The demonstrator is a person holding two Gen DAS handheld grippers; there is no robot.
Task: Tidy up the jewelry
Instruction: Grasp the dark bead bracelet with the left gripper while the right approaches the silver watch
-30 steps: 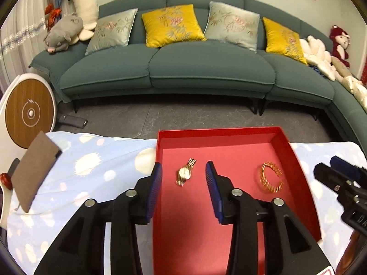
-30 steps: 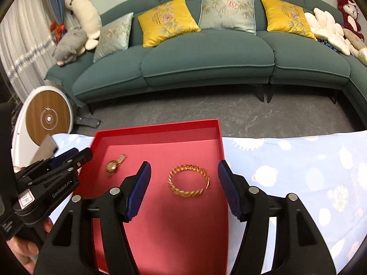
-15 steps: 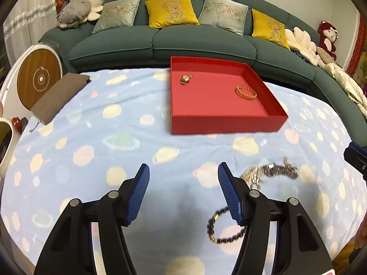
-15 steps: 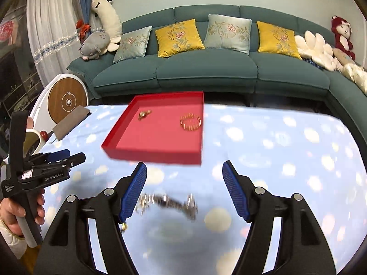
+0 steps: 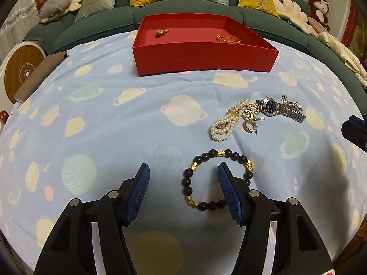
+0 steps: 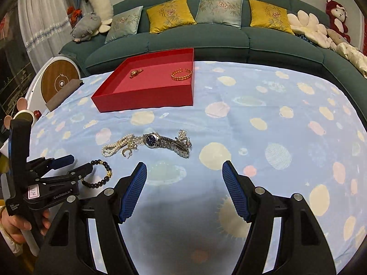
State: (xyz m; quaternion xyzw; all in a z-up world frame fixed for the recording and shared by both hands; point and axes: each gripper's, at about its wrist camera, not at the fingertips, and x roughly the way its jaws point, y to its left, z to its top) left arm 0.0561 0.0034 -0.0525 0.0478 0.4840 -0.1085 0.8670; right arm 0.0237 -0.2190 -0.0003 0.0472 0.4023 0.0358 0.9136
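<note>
The step in hand looked like the pickup of the next loose piece. The left gripper [image 5: 183,183] hung low over the blue planet-print cloth on the table [image 5: 103,114], its fingers [image 5: 140,190] spread wide and holding nothing. The dark beaded bracelet [image 5: 201,160] lay flat on the cloth at that gripper; its left arc sat in the gap between the fingers, while the right finger stood over the middle of the loop and the right arc lay outside it. Whether the finger touched the beads could not be told.

The right gripper [image 6: 184,189] was likewise wide open and empty, over bare cloth. Just beyond it lay the rest of the heap: a pearl strand [image 6: 114,146], a silver watch with a blue dial [image 6: 160,141] and a few small gold and silver pieces tangled between them.

The red tray [image 5: 204,57] sat well apart at the far side, already holding a gold watch [image 5: 160,32] near its left wall and a gold bangle [image 5: 228,39] toward its right.

Judging from this, the next move called for the left gripper to settle one side of the bracelet squarely between its fingers, close gently on the beads, lift clear and carry them to an open patch of the tray. The round beads would probably roll or slip under a shallow pinch.
</note>
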